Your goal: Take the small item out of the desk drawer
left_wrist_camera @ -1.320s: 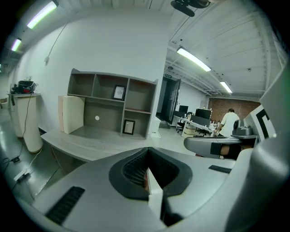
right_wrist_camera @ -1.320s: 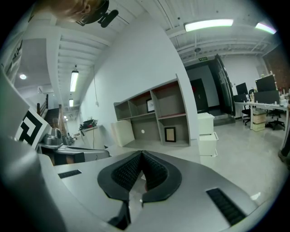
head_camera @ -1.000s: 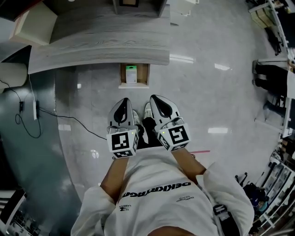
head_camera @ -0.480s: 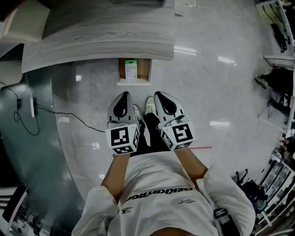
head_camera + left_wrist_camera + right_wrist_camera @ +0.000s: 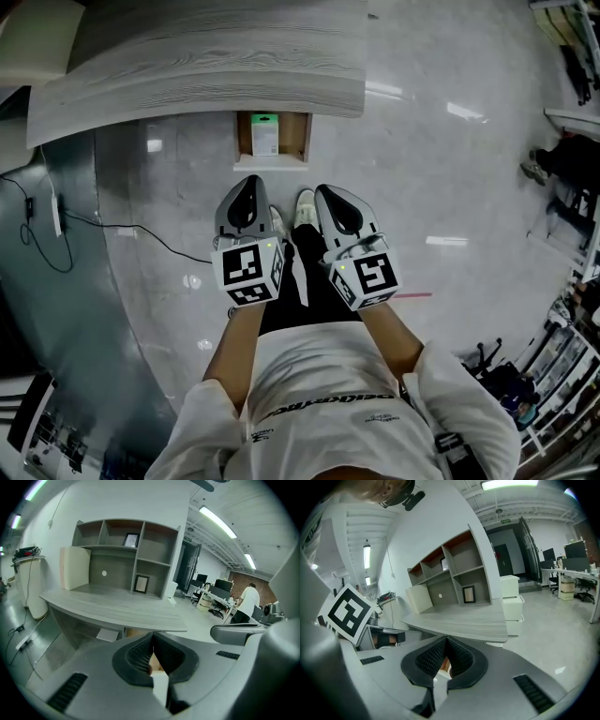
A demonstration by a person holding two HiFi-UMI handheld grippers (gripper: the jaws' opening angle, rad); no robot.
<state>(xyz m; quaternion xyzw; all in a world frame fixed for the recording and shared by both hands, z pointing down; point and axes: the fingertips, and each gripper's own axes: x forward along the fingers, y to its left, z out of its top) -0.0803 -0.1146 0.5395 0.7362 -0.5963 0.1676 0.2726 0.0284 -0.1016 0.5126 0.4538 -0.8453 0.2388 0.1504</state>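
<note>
The grey wood-grain desk [image 5: 206,66] runs across the top of the head view. Below its front edge a wooden drawer [image 5: 295,141] stands pulled out over the floor. Inside it lies a small green and white item [image 5: 263,134]. My left gripper [image 5: 250,182] and right gripper [image 5: 324,192] hang side by side just short of the drawer, both pointing at it. Each is shut with nothing between its jaws. In the left gripper view the left gripper [image 5: 152,637] has its pads meeting, with the desk [image 5: 112,604] beyond. The right gripper [image 5: 446,641] looks the same in its own view.
A shelf unit [image 5: 133,541] with picture frames and a cream box [image 5: 75,566] stand on the desk. A black cable [image 5: 141,239] trails over the floor at the left. A white drawer cabinet [image 5: 511,602] is right of the desk. The person's shoes [image 5: 305,206] are between the grippers.
Both grippers have sunk together and stayed shut. The desk and the open drawer now look larger and a little nearer to the gripper tips.
</note>
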